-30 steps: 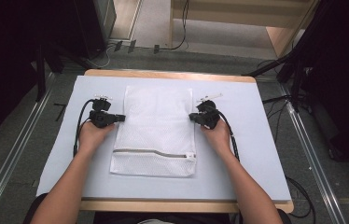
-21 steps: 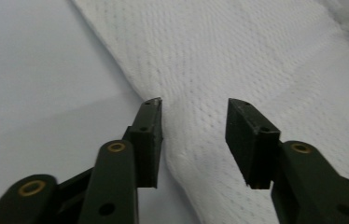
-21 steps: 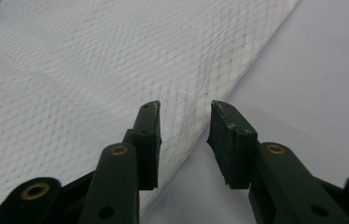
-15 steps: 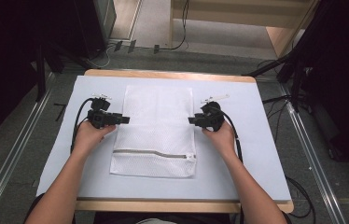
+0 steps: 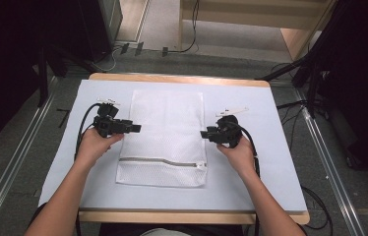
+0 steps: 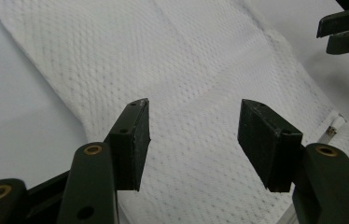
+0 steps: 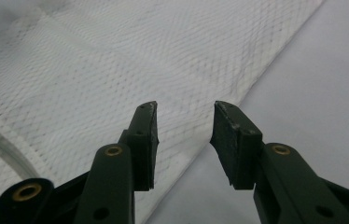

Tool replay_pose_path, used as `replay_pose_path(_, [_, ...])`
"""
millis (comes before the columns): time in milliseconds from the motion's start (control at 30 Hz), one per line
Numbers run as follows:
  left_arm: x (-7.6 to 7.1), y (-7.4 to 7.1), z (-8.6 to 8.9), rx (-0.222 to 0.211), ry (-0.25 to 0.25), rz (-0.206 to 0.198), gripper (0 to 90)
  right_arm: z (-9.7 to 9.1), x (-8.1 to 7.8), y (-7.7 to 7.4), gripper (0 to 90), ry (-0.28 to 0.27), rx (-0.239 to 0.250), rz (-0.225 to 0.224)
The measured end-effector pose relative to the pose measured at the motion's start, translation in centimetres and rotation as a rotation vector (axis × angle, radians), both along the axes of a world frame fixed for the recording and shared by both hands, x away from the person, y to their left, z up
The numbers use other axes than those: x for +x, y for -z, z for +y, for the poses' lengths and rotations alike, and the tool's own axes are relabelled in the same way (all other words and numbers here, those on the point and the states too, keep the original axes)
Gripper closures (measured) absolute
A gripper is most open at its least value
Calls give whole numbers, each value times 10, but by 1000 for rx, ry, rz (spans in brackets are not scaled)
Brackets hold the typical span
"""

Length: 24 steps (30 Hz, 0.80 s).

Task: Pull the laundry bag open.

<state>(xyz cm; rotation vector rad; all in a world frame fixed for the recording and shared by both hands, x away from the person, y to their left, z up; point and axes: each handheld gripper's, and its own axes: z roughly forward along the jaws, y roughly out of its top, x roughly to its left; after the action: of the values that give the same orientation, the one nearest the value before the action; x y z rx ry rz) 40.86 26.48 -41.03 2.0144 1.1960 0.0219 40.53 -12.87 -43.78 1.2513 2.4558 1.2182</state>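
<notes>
A white mesh laundry bag (image 5: 167, 123) lies flat on the pale table cover (image 5: 270, 162), its zipper (image 5: 162, 161) near the front end. My left gripper (image 5: 135, 128) hovers at the bag's left edge. Its jaws have just been opening and now stand wide, with nothing between the pads (image 6: 135, 135); the mesh (image 6: 186, 56) lies below them. My right gripper (image 5: 204, 133) hovers at the bag's right edge and also shows far off (image 6: 345, 28). Its jaws (image 7: 184, 109) opened and have just eased in a little. They hold nothing, and the bag's edge (image 7: 116, 60) runs beneath them.
The cover lies on a wooden table whose rim (image 5: 192, 216) shows at front and back. A black cable (image 5: 81, 130) loops from the left gripper, another (image 5: 256, 152) from the right. Dark equipment and floor rails flank the table.
Both grippers were shut at the bag's side edges and have opened, letting go of the mesh. Both hands have lifted slightly, and the right one has drawn back toward the person.
</notes>
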Motion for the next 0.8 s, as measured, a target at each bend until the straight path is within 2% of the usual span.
replay_pose_path(300, [-9,-7,-12,10,45,-13,450,0,-22,0,645,-41,6,-2])
replay_pose_path(367, [-11,-8,-15,-1,54,-9,456,0,-27,0,660,-47,5,4])
replay_pose_path(500, [-15,-5,-22,31,71,-12,454,-1,-36,1,697,-63,8,10])
replay_pose_path(567, [-16,-4,-25,41,72,-2,453,-1,-40,2,745,-69,17,22])
replay_pose_path(667, [-20,-4,-31,39,79,-12,453,-1,-46,7,826,-85,14,53])
replay_pose_path(800, [-26,-2,-40,52,101,-17,455,2,-51,18,864,-101,-23,88])
